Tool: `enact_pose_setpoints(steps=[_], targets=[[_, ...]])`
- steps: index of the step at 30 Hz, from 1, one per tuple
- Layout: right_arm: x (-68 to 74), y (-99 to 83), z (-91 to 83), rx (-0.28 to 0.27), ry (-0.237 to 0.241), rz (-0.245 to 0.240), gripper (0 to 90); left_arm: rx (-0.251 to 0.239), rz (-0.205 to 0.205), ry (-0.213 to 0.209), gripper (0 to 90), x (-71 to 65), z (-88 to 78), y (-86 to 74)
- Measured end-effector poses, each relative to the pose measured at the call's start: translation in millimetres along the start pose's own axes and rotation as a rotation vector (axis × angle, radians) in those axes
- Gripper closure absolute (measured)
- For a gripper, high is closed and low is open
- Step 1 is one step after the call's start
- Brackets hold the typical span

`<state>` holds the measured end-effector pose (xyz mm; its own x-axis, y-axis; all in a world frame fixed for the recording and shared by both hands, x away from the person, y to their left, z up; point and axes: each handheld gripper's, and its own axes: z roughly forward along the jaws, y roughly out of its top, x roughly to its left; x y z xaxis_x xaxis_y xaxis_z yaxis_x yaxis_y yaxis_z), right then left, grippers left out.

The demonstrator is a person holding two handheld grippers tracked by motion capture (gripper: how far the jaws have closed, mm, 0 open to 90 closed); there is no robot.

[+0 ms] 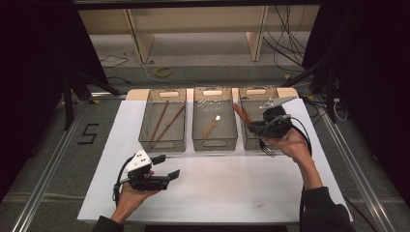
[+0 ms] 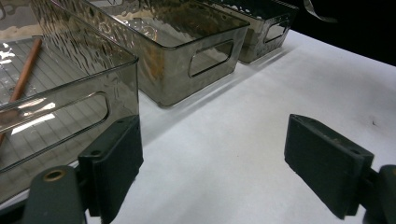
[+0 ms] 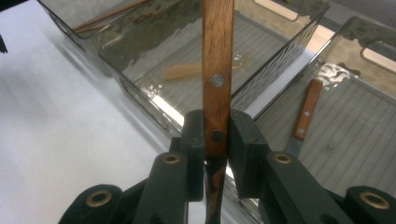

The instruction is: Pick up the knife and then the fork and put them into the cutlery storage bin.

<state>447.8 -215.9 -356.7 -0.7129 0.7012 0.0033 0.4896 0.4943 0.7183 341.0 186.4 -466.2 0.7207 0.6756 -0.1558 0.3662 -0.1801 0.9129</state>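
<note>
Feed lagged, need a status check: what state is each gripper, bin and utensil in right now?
Left gripper: open, empty.
Right gripper: shut on wooden-handled utensil.
Left bin: two chopsticks inside.
Middle bin: spoon inside.
Right bin: wooden-handled knife inside.

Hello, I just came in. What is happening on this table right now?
A person holds a gripper in each hand at a table with three clear bins. The right gripper is clamped on a wooden-handled utensil, held over the right bin, where a similar utensil already lies. The left gripper waits open above the white sheet. The left bin holds chopsticks.
</note>
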Motion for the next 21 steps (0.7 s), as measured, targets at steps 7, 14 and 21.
enact_pose_setpoints(steps=[7, 14, 21], targets=[[-5.8, 8.6, -1.9, -0.024, -0.007, 0.016, 77.7, 0.000, -0.005, 0.000, 18.7, -0.3, 0.3, -0.1], [-16.5, 20.0, -4.9, -0.050, -0.025, 0.053, 77.8, 0.003, -0.003, 0.000, 18.7, 0.1, 0.3, -0.1], [-33.3, 31.3, -2.4, -0.052, -0.084, 0.082, 77.7, 0.004, -0.002, 0.001, 18.7, 0.4, 0.2, -0.1]])
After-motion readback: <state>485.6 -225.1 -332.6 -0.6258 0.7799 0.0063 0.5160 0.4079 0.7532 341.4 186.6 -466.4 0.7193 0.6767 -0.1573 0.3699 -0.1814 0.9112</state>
